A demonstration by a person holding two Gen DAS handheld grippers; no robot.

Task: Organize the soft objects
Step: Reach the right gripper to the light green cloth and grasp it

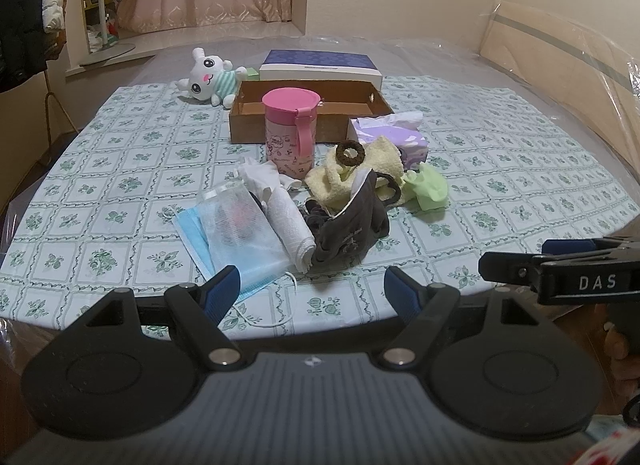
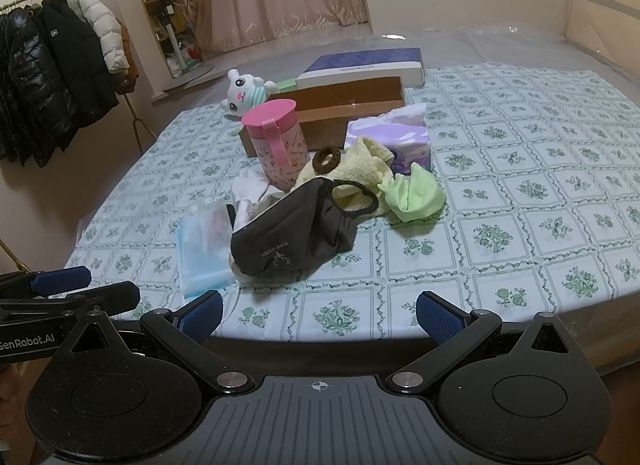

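Both grippers, left [image 1: 312, 289] and right [image 2: 319, 315], hover spread wide and empty at the near edge of the tabletop [image 2: 520, 169]. Just ahead lies the soft pile: a dark face mask [image 2: 288, 239] beside a blue surgical mask [image 1: 192, 233], a yellow towel [image 1: 360, 175] topped by a brown hair tie [image 1: 350, 153], and green cloth [image 2: 414, 195]. Behind stand a pink cup [image 1: 290, 127] and cardboard box [image 1: 308, 107], a plush toy [image 1: 210, 79] further back.

Fluffy yellow towel [image 1: 362, 173], cardboard box [image 1: 308, 113]
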